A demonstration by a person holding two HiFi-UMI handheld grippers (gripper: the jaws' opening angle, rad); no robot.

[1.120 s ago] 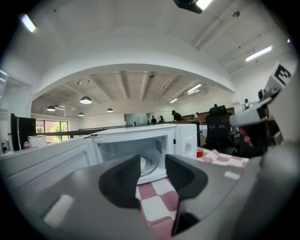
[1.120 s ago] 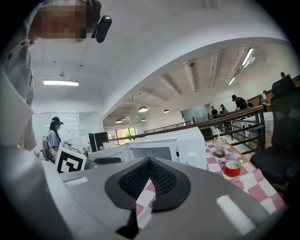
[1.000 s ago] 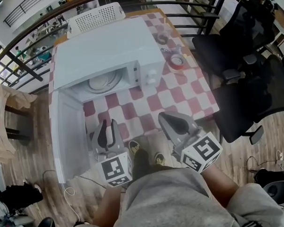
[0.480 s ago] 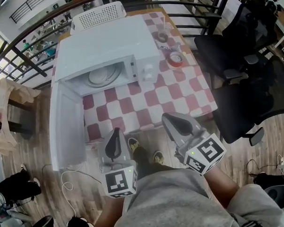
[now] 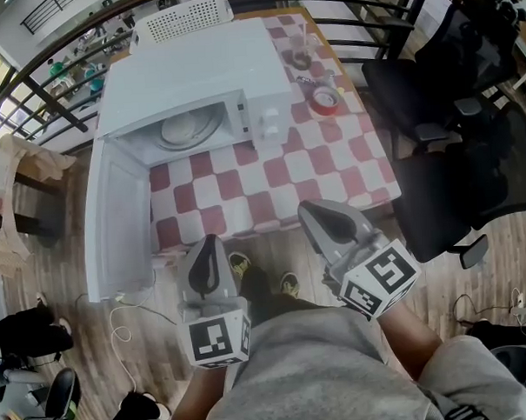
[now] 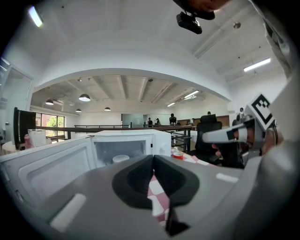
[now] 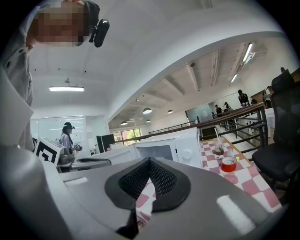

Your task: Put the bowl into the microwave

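A white bowl (image 5: 188, 128) sits on the turntable inside the white microwave (image 5: 196, 73), whose door (image 5: 115, 220) hangs open to the left. In the left gripper view the bowl (image 6: 120, 159) shows in the open cavity, far ahead. My left gripper (image 5: 210, 242) is held off the near edge of the table, shut and empty; its pads (image 6: 153, 157) meet with nothing between them. My right gripper (image 5: 309, 210) hovers at the table's near edge, also shut and empty, with its jaws (image 7: 149, 159) closed together. Both are well short of the microwave (image 7: 187, 145).
A red-and-white checked cloth (image 5: 270, 178) covers the table. At the back right lie a red round container (image 5: 326, 99) and a small glass (image 5: 301, 55). A white basket (image 5: 183, 17) stands behind the microwave. Black office chairs (image 5: 451, 127) crowd the right side, and a railing runs behind.
My left gripper's jaws have closed, and it has drawn back from the table edge toward the person. The right gripper has pulled back slightly. The bowl and the door have not moved.
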